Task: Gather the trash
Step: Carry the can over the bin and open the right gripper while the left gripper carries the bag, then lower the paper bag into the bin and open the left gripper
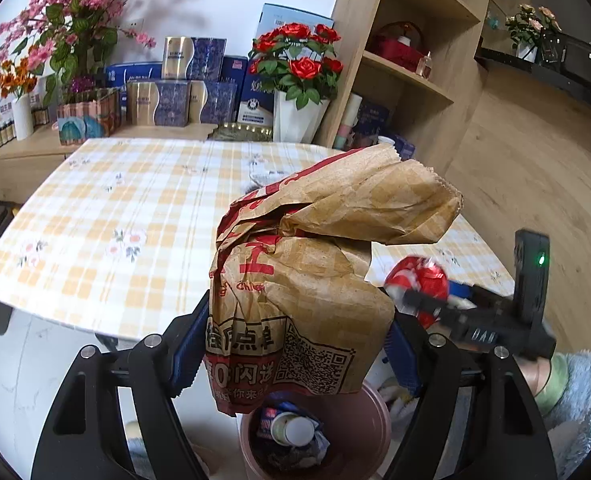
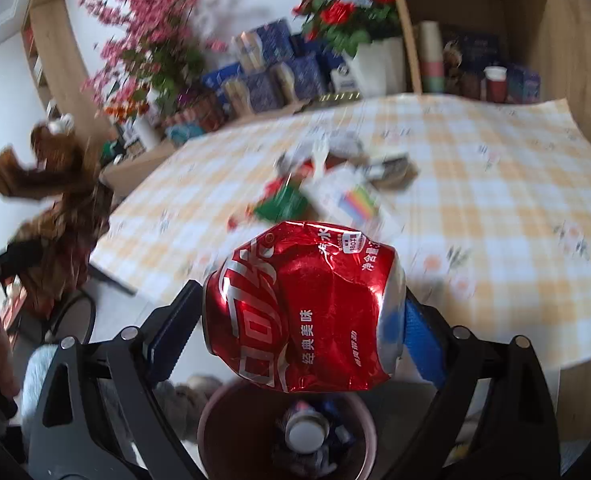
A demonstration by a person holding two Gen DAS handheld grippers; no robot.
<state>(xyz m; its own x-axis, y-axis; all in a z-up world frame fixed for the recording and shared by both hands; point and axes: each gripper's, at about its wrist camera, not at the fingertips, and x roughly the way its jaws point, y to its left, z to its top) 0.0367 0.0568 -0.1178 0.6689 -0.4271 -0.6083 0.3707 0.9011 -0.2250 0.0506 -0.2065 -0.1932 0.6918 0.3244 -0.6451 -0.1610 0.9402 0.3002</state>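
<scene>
Both claws loaded, right over the bin (image 2: 223, 420)! Left gripper (image 1: 295, 344) is clenched on a crumpled brown paper bag (image 1: 315, 272), w/ red print and a QR code, its top flopping over to one side. Right gripper (image 2: 301, 320) is squeezing a crushed red soda can (image 2: 299, 308), dented and shiny. The pink bin sits on the floor just off the table (image 2: 495, 208) edge, bottle already inside. Risk imo: the bag looks wider than the bin mouth, so it could catch the rim and tip out. More litter (image 2: 327, 184) is mid-table, blurred.
</scene>
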